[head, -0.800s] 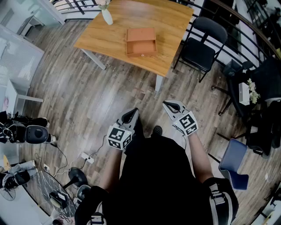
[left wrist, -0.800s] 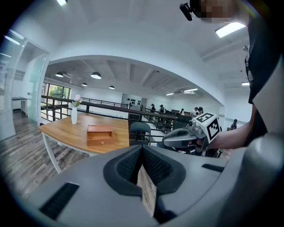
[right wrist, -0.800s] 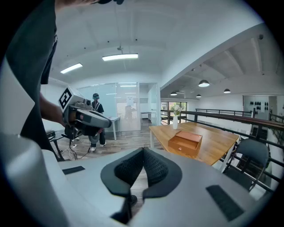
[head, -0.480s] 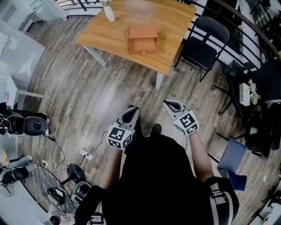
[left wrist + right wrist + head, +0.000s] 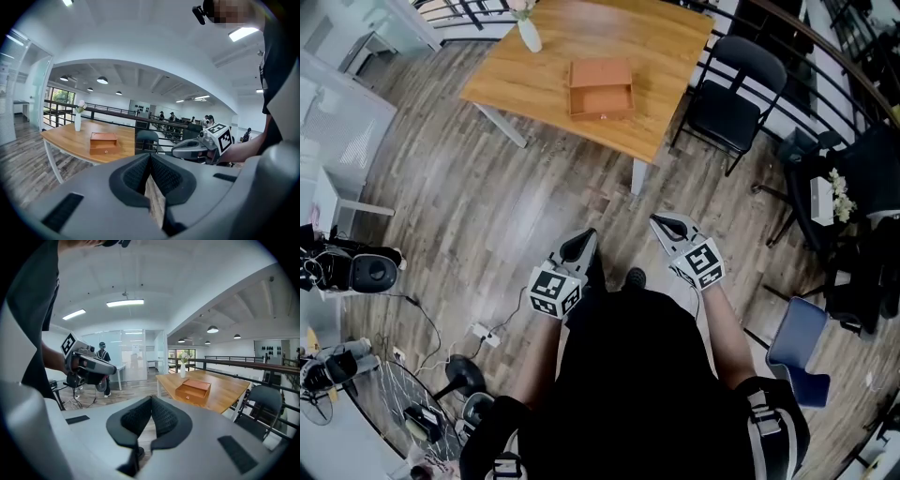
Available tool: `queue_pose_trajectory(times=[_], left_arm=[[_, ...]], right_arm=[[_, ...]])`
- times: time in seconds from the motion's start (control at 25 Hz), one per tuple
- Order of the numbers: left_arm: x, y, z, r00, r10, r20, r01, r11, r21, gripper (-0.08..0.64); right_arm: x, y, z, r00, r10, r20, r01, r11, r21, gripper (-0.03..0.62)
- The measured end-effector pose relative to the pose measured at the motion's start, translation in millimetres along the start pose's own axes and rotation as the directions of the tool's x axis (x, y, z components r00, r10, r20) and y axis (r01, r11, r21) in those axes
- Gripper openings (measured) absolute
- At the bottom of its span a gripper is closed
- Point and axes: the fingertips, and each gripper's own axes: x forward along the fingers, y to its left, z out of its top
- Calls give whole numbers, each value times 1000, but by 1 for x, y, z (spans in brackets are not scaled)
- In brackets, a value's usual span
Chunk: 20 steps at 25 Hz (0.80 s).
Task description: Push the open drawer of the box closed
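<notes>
A small orange-brown wooden box (image 5: 600,88) lies on a wooden table (image 5: 666,56) far ahead, its drawer (image 5: 600,101) pulled out toward me. The box (image 5: 103,142) also shows at left in the left gripper view and the box (image 5: 193,391) at right of centre in the right gripper view. My left gripper (image 5: 578,247) and right gripper (image 5: 667,225) are held close to my body above the floor, well short of the table. Both are shut with nothing between the jaws.
A white vase (image 5: 528,36) stands at the table's far left corner. A black chair (image 5: 734,98) sits right of the table, a blue chair (image 5: 797,347) at lower right. Cables and gear (image 5: 356,277) lie on the floor at left. A railing (image 5: 787,37) runs behind.
The view has shifted slightly; the grippers stay at the same place near my body, and the box and drawer are unchanged.
</notes>
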Motion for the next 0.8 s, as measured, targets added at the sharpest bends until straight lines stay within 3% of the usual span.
queue_pose_trajectory(times=[0.4, 0.8], left_arm=[[9, 8, 6, 1000, -12, -2, 12, 1000, 4, 21], [16, 21, 9, 1000, -24, -1, 24, 1000, 2, 21]], right_arm=[[11, -9, -7, 999, -20, -36, 20, 1000, 13, 17], [20, -20, 5, 998, -61, -10, 61, 998, 0, 17]])
